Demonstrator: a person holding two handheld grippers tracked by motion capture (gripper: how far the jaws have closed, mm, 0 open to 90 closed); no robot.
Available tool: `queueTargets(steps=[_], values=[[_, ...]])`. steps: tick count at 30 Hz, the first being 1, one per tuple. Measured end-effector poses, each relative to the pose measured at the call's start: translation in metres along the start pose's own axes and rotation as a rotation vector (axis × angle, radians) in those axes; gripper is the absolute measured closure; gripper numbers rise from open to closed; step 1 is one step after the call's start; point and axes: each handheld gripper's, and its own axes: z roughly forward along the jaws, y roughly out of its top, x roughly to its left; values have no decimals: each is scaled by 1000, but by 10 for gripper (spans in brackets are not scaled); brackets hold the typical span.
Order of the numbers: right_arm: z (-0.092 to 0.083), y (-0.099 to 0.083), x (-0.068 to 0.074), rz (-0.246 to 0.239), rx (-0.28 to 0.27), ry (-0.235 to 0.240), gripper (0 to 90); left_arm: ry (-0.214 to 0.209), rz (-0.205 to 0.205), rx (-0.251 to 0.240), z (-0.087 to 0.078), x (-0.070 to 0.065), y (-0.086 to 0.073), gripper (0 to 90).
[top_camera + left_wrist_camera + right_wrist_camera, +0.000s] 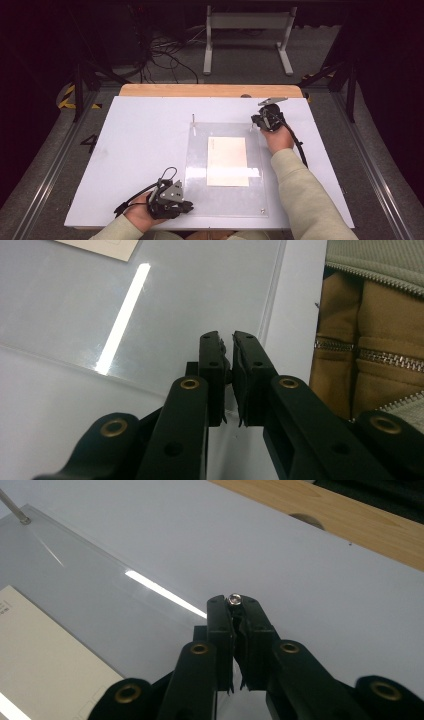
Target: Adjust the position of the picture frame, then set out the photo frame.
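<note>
A clear acrylic plate [197, 165] lies on the white board [140, 145] with a cream sheet of paper [227, 161] under it. My right gripper [254, 122] is at the plate's far right corner. In the right gripper view its jaws [234, 605] are shut on a small shiny screw head [234, 599] just past the plate's edge [75, 570]. My left gripper [191, 204] rests at the plate's near left edge, pointing right. Its jaws [227, 337] stand together over the plate [75, 305] with nothing between them.
A thin metal pin [193, 120] stands upright at the plate's far left corner, also seen as the pin [20, 517] in the right gripper view. A small screw [262, 211] sits in the near right corner. A wooden strip [210, 90] borders the board's far side.
</note>
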Motion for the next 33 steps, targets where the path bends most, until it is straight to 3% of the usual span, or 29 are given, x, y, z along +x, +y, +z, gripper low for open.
queueTargets(steps=[3, 5, 9, 13, 15, 17, 19, 20, 22, 25, 28, 33], values=[[-1, 0, -1, -11, -2, 7, 841, -18, -7, -13, 0, 3, -1, 829], [-3, -1, 1, -42, -2, -13, 831, -31, -22, -27, -1, 5, -3, 808], [-16, -2, 6, -125, -50, -58, 810, -32, -69, -156, -14, 13, -6, 720], [-32, -3, 3, -125, -103, -15, 721, 17, -113, -262, -28, 18, -10, 671], [-38, -5, 1, -113, -134, 40, 683, 48, -126, -305, -32, 19, -12, 642], [-45, -8, 0, -100, -171, 66, 681, 90, -142, -350, -37, 20, -14, 613], [-51, -12, 0, -97, -202, 30, 629, 111, -150, -370, -39, 20, -16, 605], [-52, -15, -2, -78, -203, 49, 653, 120, -156, -376, -40, 21, -16, 601], [-50, -17, -8, -18, -185, 101, 602, 129, -162, -373, -40, 21, -17, 594], [-51, -17, -6, -26, -186, 53, 478, 140, -158, -367, -39, 21, -18, 588], [-50, -15, -4, -33, -217, 123, 500, 151, -164, -360, -38, 21, -19, 577], [-41, -10, -5, -21, -209, 141, 533, 166, -167, -349, -37, 23, -23, 568]])
